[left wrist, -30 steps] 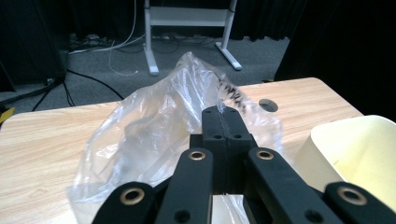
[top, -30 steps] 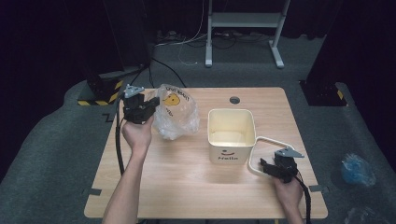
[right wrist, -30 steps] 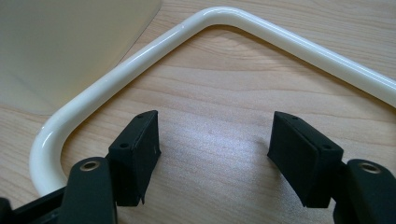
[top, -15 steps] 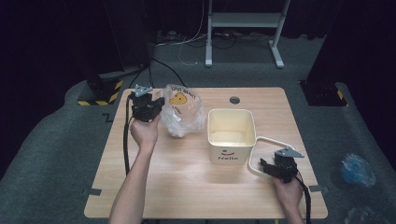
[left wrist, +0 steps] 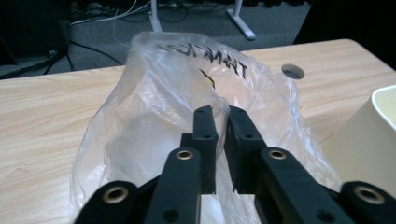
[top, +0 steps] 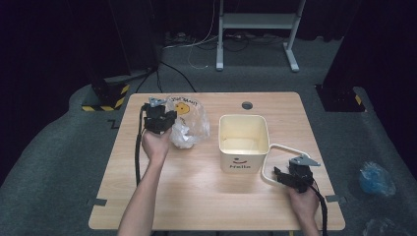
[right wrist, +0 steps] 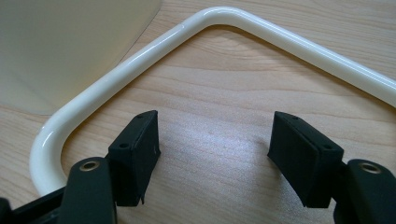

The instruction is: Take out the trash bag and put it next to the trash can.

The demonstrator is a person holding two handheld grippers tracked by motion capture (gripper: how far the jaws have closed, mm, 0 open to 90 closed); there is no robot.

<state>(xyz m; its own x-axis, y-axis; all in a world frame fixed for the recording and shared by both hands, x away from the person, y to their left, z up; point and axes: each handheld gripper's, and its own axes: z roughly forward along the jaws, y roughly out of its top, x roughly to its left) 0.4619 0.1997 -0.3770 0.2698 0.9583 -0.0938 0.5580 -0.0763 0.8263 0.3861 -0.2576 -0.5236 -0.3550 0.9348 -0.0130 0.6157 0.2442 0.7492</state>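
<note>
A clear plastic bag (top: 189, 125) with a yellow smiley and black lettering lies left of centre on the wooden table (top: 196, 196). My left gripper (top: 168, 125) is shut on its film; in the left gripper view the jaws (left wrist: 222, 114) pinch a fold of the bag (left wrist: 154, 107). To the bag's right stands a cream bucket (top: 243, 160), open and upright, its wall also at the edge of the left gripper view (left wrist: 369, 135). Its white handle (top: 275, 147) lies flat on the table to the right. My right gripper (top: 280, 176) is open just inside the handle's loop (right wrist: 140, 51), jaws (right wrist: 214, 119) holding nothing.
A round cable hole (top: 247, 105) sits in the table's far edge. On the floor are a blue bag (top: 376, 178) at the right, a yellow-and-black striped base (top: 105, 101) at the left, and a white desk frame (top: 255, 19) behind.
My left gripper has carried the plastic bag to the right, closer to the bucket. The right gripper and the bucket have stayed put.
</note>
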